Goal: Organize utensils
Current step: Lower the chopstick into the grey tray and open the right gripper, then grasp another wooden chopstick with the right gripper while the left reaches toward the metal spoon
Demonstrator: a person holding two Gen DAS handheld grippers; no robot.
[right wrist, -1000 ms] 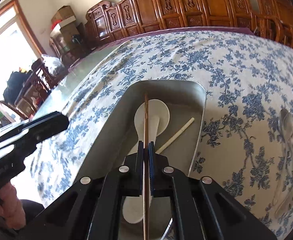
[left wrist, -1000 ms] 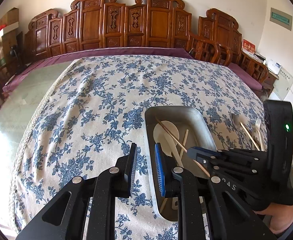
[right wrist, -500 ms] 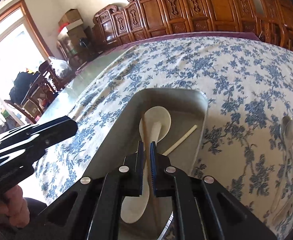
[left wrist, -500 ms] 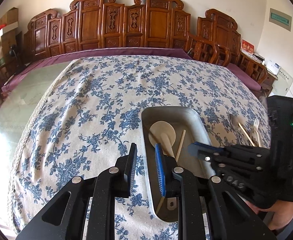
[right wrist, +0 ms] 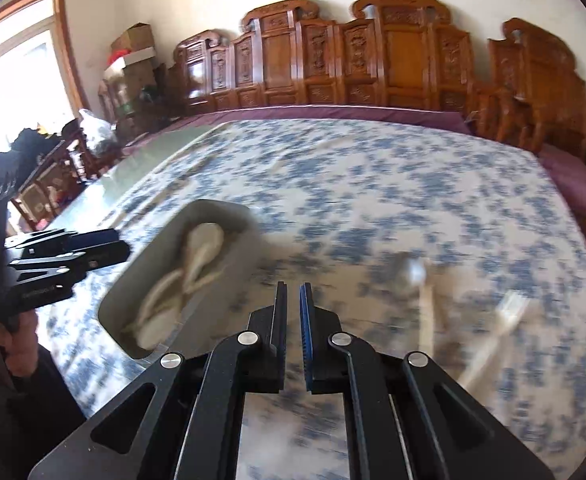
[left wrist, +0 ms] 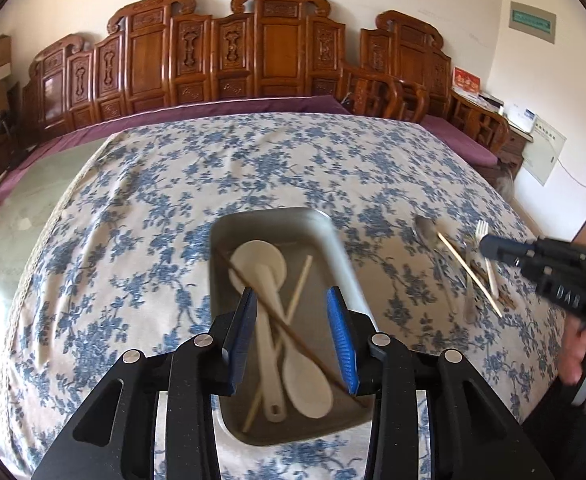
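Left gripper [left wrist: 297, 332] hung over the metal tray [left wrist: 333, 236], jaws opening, nothing clamped; white spoons [left wrist: 269, 312] and chopsticks [left wrist: 299, 286] lay below it. Right gripper [right wrist: 293, 320] was nearly closed, empty, over the tablecloth [right wrist: 373, 184], tray to its left.

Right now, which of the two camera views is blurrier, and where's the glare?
Right wrist view: heavy motion smear over the floral tablecloth and metal tray, with the window blown out. Left wrist view: mostly sharp, glare at its left edge on the bare tabletop.
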